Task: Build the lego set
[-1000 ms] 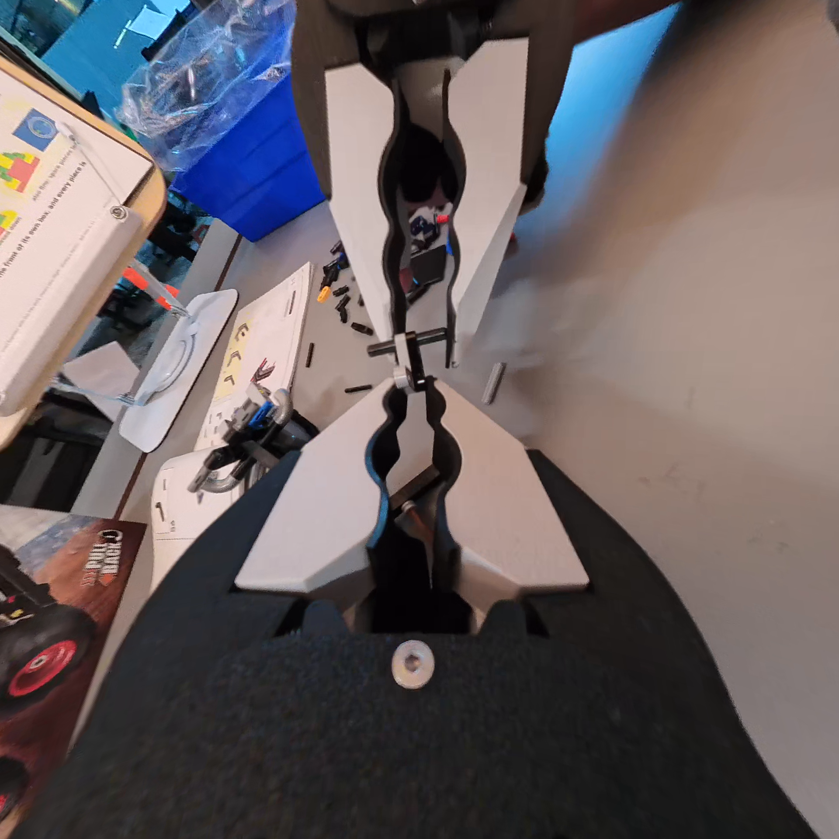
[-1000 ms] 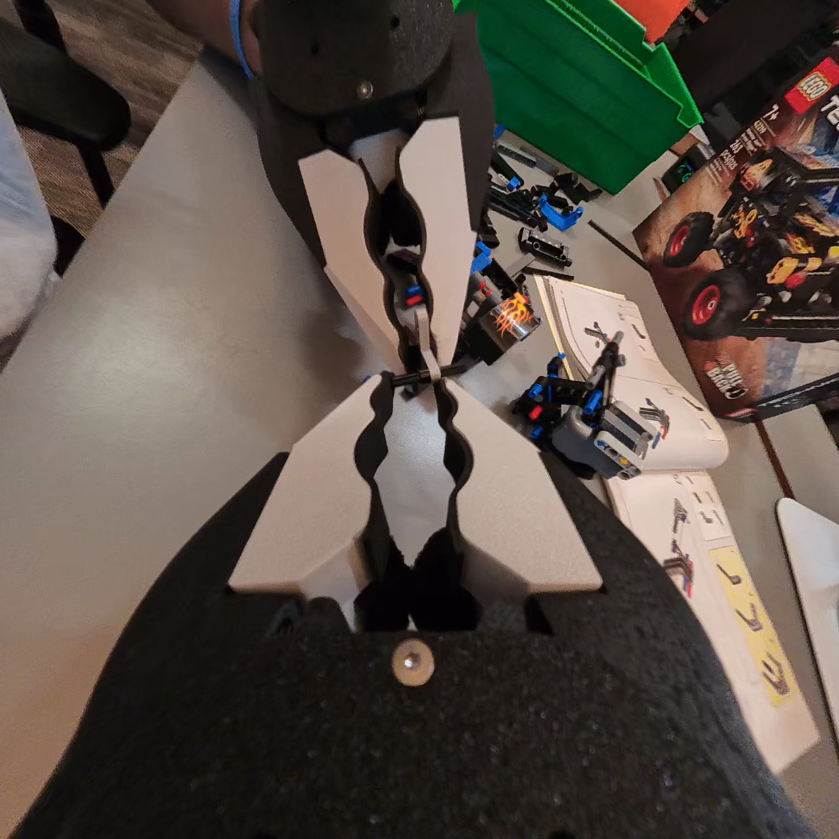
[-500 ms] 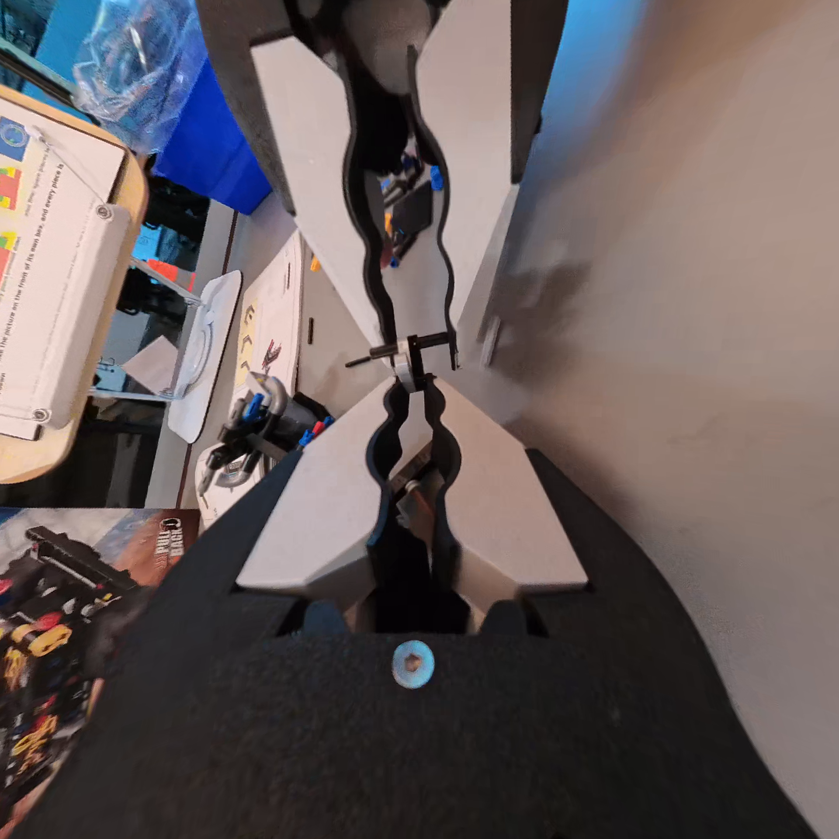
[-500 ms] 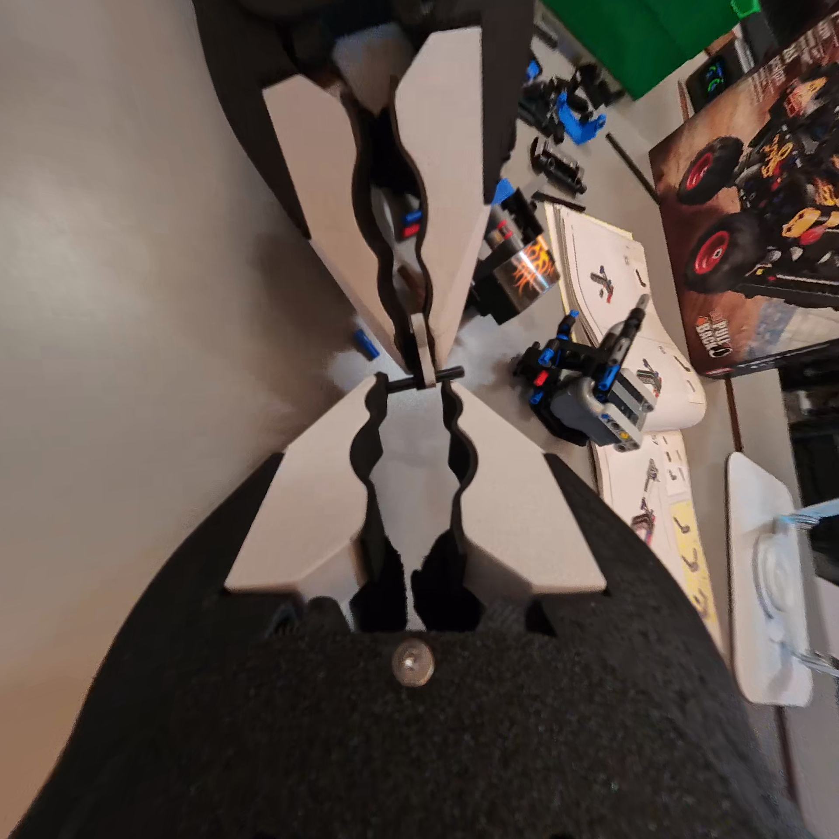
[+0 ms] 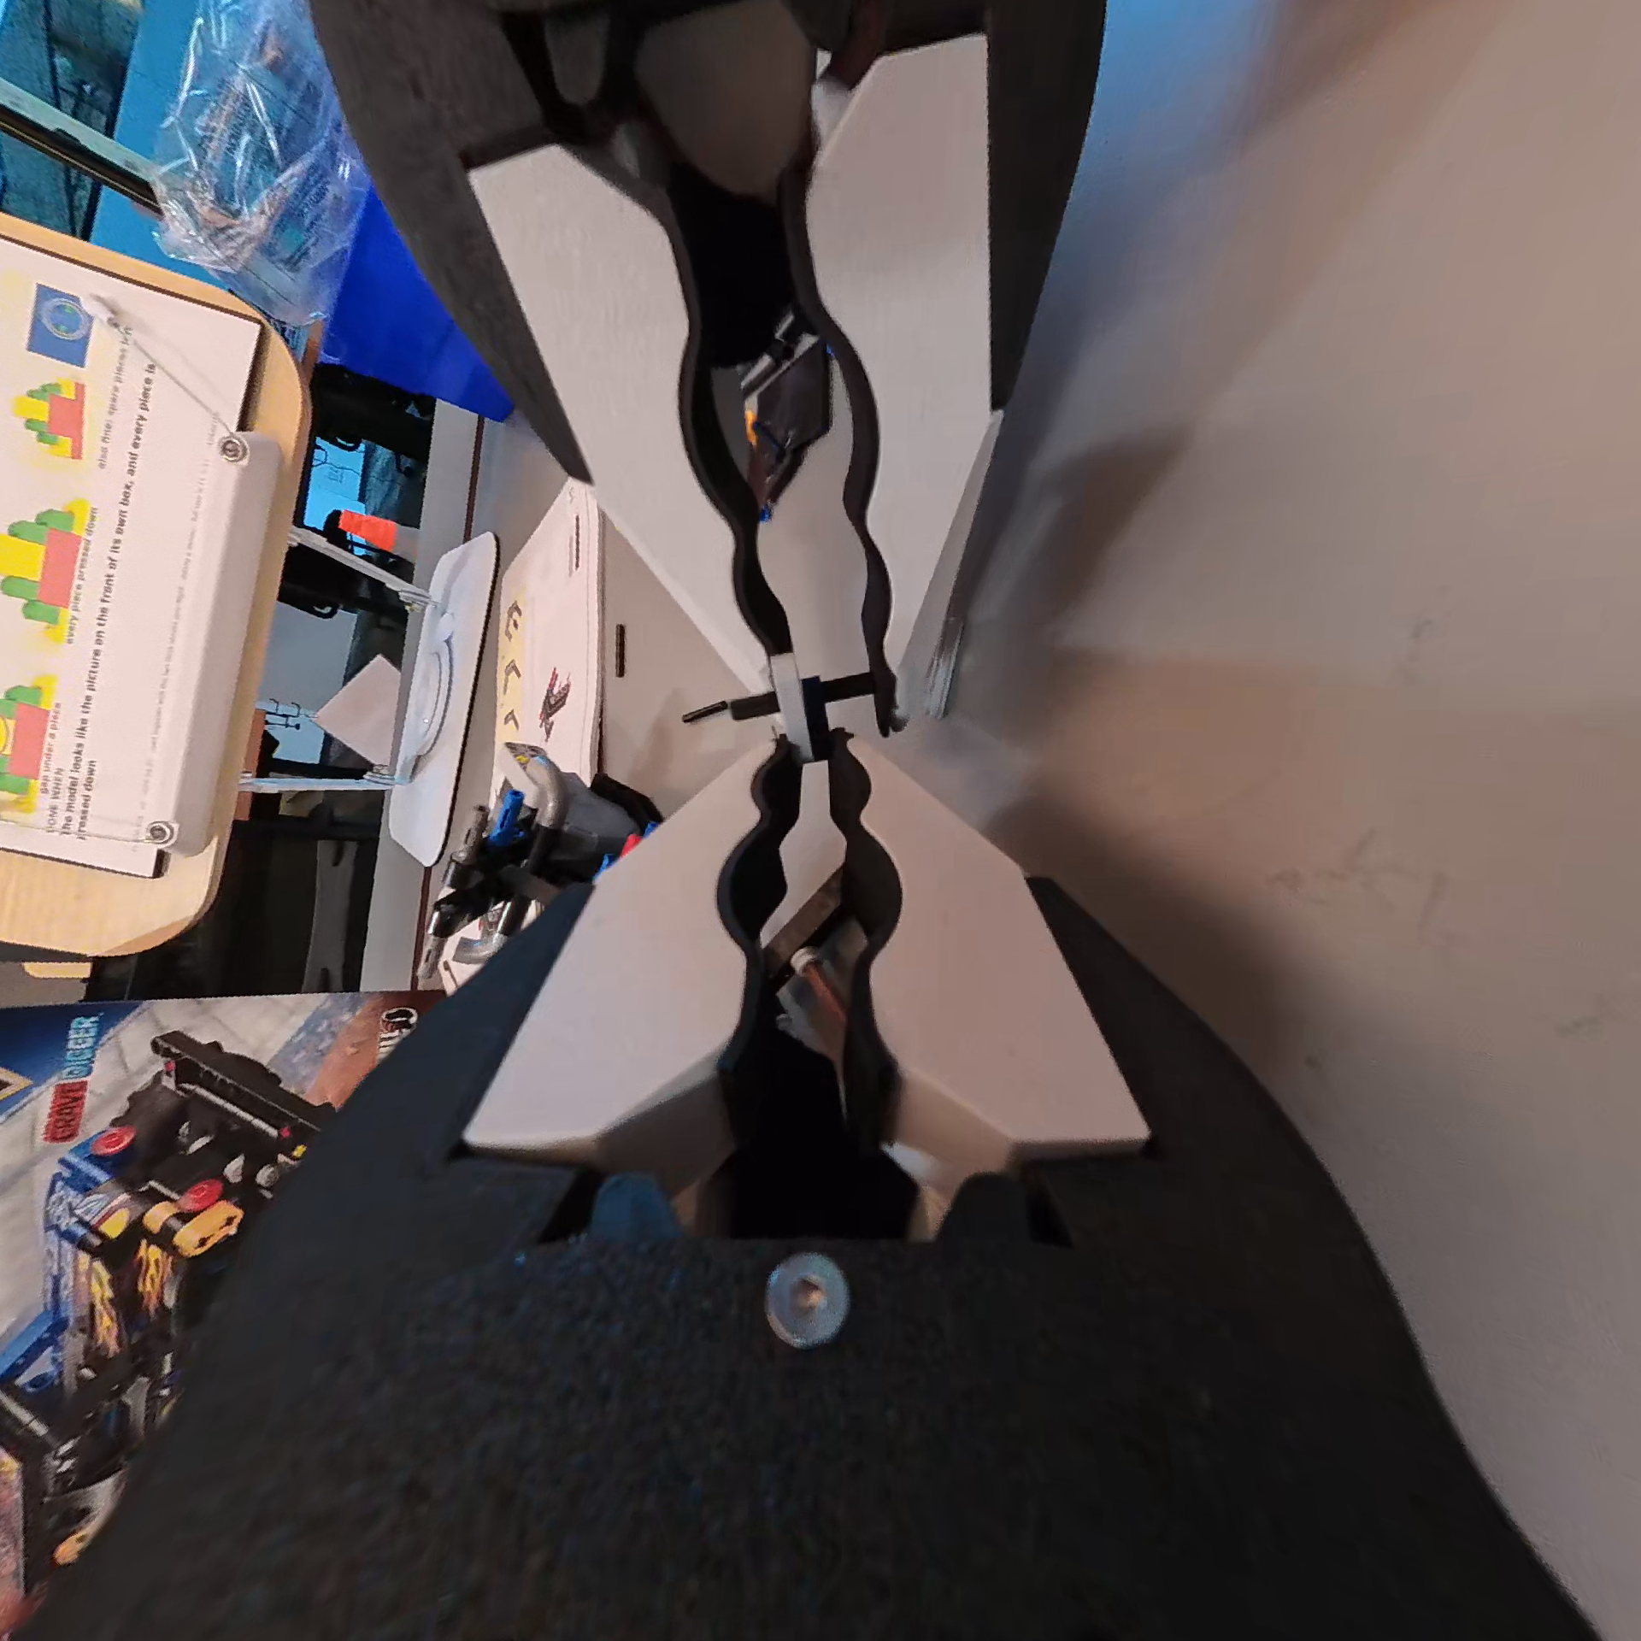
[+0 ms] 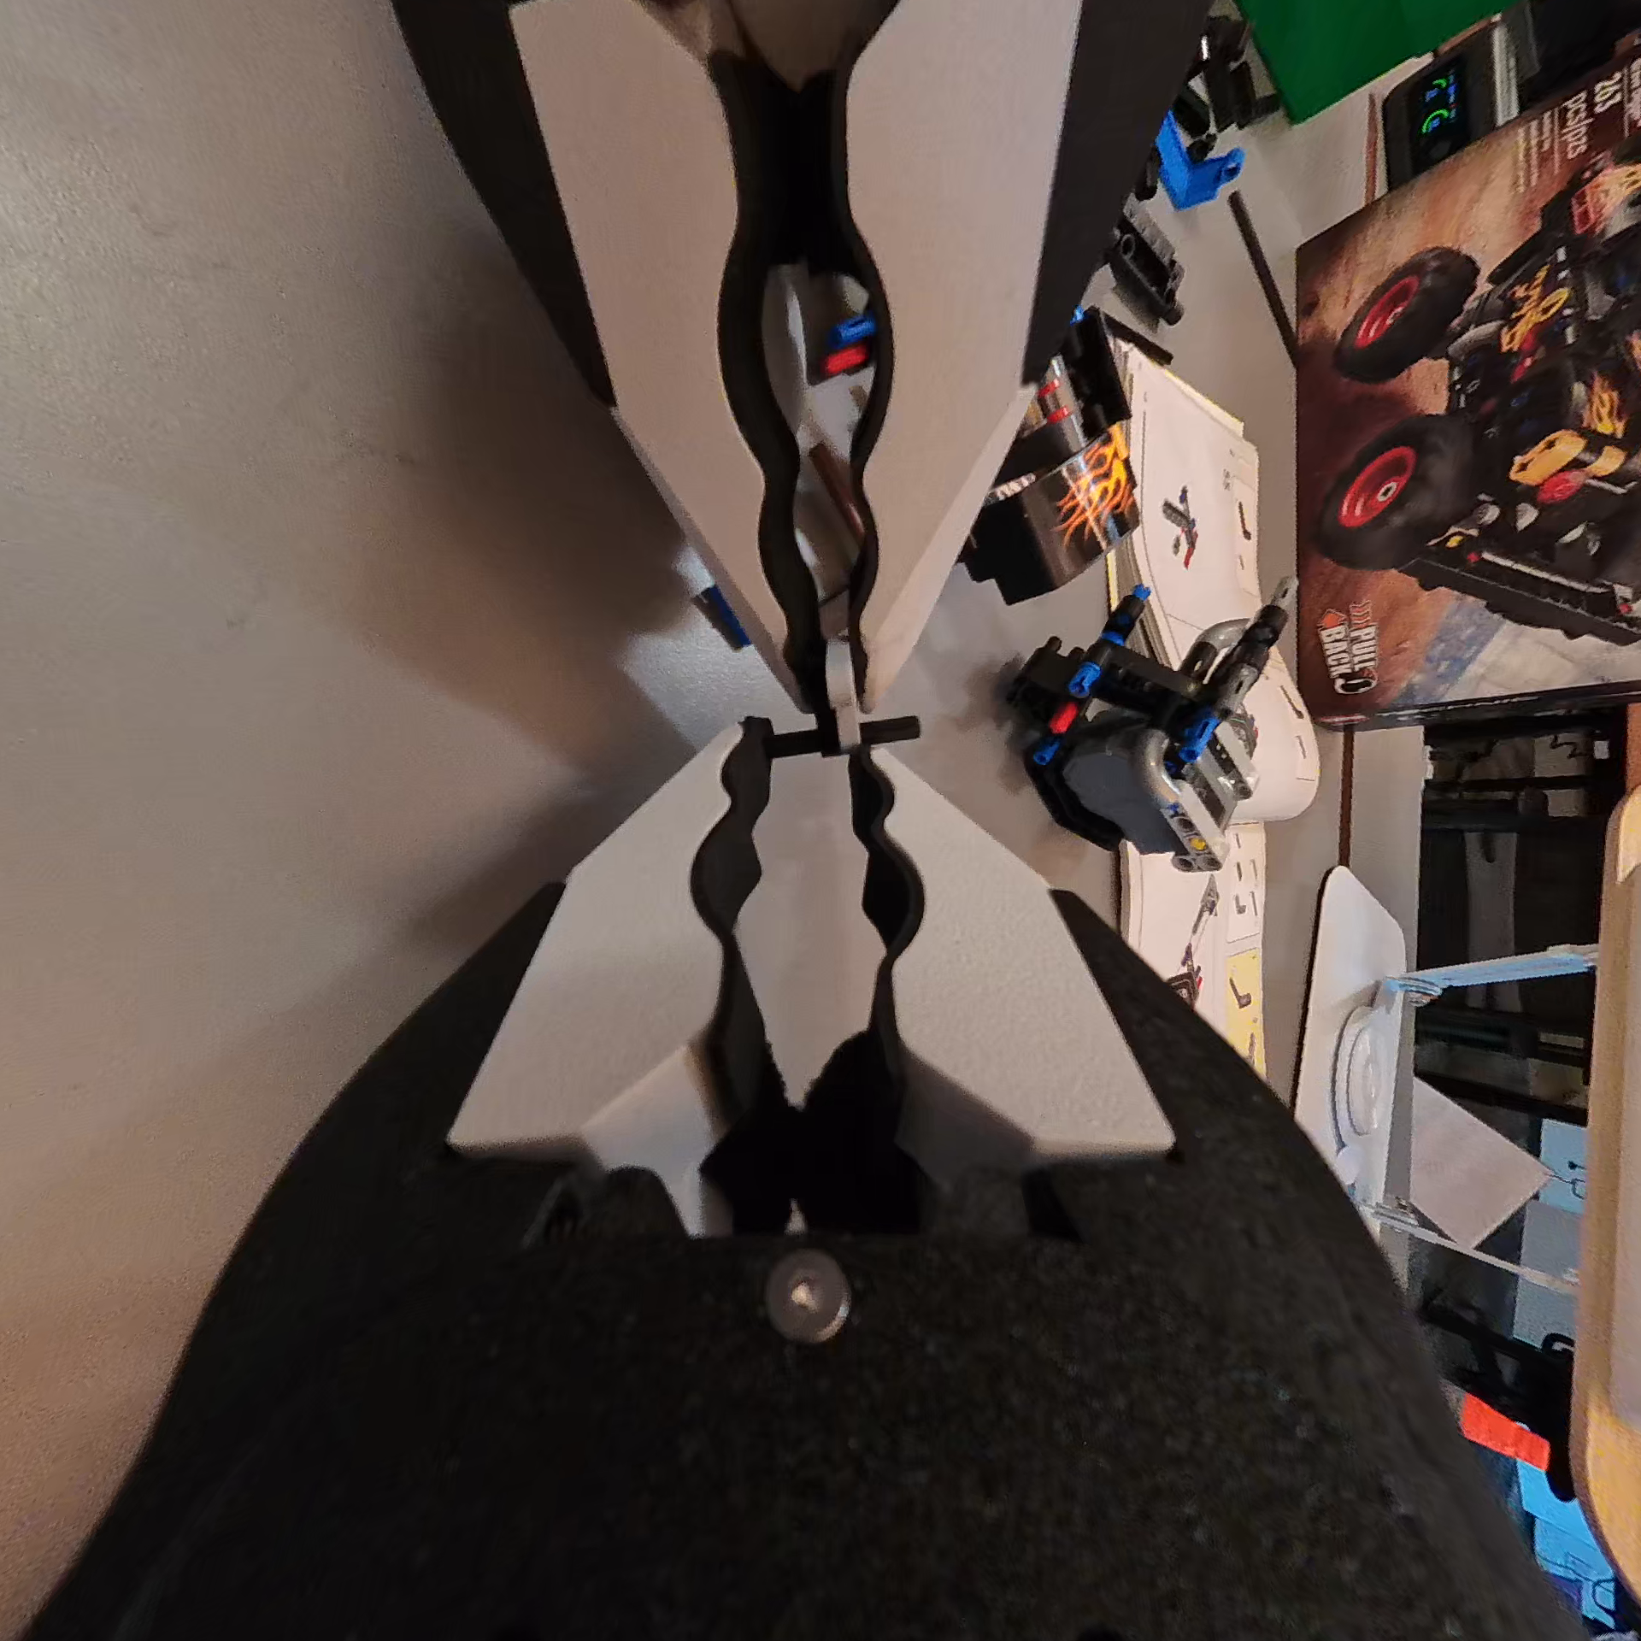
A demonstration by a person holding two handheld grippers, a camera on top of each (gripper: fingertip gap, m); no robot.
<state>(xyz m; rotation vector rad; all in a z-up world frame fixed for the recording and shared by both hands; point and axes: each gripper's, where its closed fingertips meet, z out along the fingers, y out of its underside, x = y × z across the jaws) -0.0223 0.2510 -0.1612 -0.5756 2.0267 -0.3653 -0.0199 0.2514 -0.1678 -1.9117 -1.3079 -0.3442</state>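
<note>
Lego piece first: a small grey connector sits pinched in the tips of the left hand-held gripper, up in the air over the table; a thin black axle runs crosswise through it, sticking out on both sides; the right hand-held gripper comes in nose to nose from the opposite side, its fingers parted around the axle; one end touches its left fingertip, the right fingertip sits right by the connector, so whether it's actually gripping I can't tell; just past the tips, off to the side, there's a half-built grey and black chunk with blue pins, resting on the open instruction booklet; next to that, a black curved panel with a flame sticker; farther back the set's box with the monster truck picture lies flat; loose black and blue bits are scattered by a green bin at the far end.
</note>
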